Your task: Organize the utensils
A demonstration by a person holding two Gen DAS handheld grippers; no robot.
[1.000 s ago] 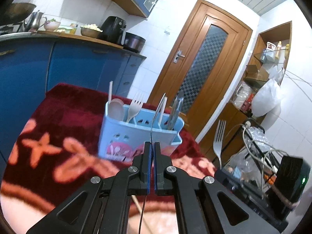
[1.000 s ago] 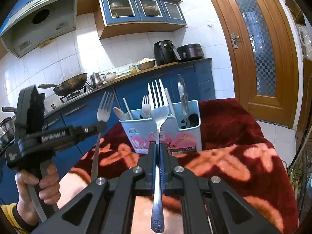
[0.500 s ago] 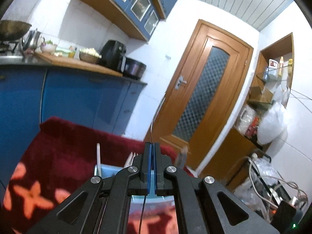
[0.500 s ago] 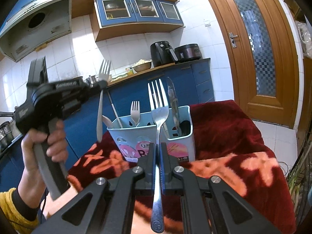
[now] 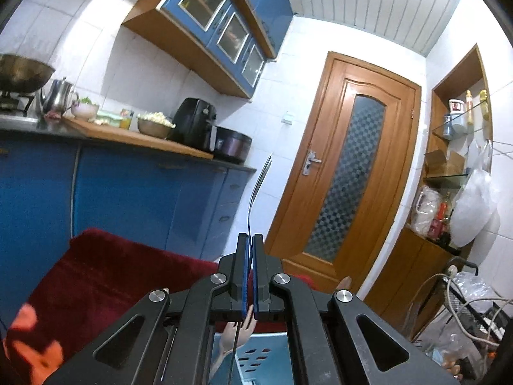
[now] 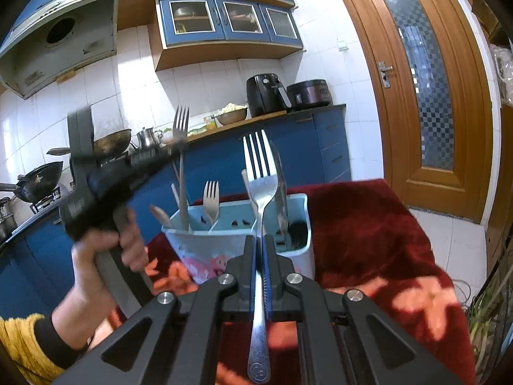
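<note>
Forks are going into the blue caddy (image 6: 243, 243) near the cloth's far edge. Left gripper (image 6: 174, 155), clamping its fork (image 6: 181, 166), is lowering handle-first; right gripper (image 6: 260, 247) is gripping another fork (image 6: 261, 189), best kept clear.

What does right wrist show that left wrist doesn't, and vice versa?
Right wrist only: the left gripper from outside, lowering its fork handle-first into the caddy's left compartment; the right gripper shut on a second fork; the stove pans.

Left wrist only: the wall shelves and white bag right of the door; the left fork edge-on.

Both: caddy, red cloth, air fryer, wooden door.
</note>
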